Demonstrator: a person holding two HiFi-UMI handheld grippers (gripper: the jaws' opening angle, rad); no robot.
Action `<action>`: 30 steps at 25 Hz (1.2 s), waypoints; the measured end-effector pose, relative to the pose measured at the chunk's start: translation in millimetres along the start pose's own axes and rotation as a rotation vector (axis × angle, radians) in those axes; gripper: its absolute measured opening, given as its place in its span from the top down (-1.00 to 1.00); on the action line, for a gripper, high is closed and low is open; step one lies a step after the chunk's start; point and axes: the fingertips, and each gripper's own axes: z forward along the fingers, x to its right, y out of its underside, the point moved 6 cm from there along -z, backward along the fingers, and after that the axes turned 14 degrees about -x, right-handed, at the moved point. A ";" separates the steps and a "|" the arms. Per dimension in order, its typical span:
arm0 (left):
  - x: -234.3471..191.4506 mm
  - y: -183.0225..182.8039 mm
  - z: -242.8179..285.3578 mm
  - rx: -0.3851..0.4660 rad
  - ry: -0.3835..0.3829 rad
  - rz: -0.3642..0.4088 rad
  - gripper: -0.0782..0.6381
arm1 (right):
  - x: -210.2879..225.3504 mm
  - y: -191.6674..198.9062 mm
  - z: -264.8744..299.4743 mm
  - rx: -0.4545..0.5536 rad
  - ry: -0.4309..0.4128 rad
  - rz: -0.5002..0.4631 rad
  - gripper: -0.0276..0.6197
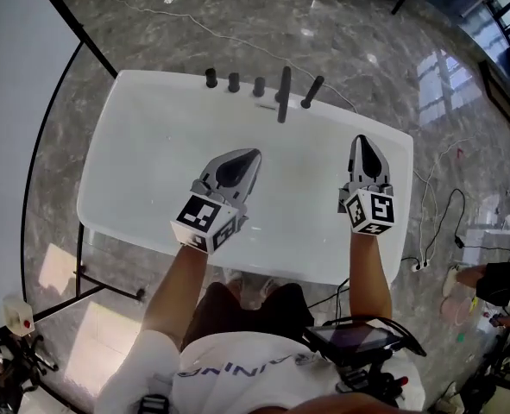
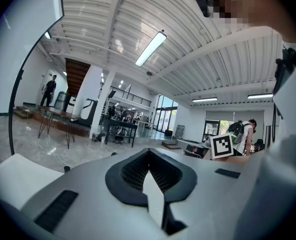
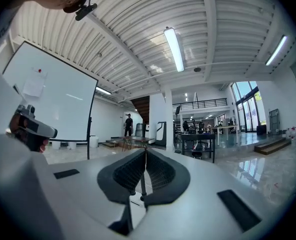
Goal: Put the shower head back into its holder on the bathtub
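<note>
1. While both tools hung over the white bathtub (image 1: 134, 153), you held the left gripper (image 1: 255, 155) and the right gripper (image 1: 359, 140) side by side, well apart and short of the fittings on the far rim.
2. Each gripper's own view showed its jaws drawn together at the tips with nothing caught between them; neither hand carried a load.
3. The shower head (image 1: 284, 93), a slim dark wand, stood upright on that far rim, three short knobs (image 1: 234, 82) to its left and a tilted lever (image 1: 312, 91) just beside it on the right. Whether its foot sat fully in the holder could not be made out.
4. By that layout the job looked done or nearly so, and the step in hand was judged a final check.
5. To do it well, you needed to hold both closed grippers clear of the wand, sight along it for any lean, and, if it sat loose, take it low on the shaft and press straight down rather than nudging it toward the lever.
</note>
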 end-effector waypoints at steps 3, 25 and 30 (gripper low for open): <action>14.0 11.2 -23.2 -0.044 0.019 0.028 0.74 | -19.0 -16.2 -39.7 0.004 -0.005 0.020 0.88; 235.3 -0.5 -96.0 -0.004 0.001 0.111 0.74 | 1.3 -51.4 -316.4 0.070 -0.138 0.045 0.88; 285.4 2.7 -107.8 -0.010 -0.004 0.140 0.74 | 15.1 -47.1 -355.6 0.082 -0.170 0.047 0.88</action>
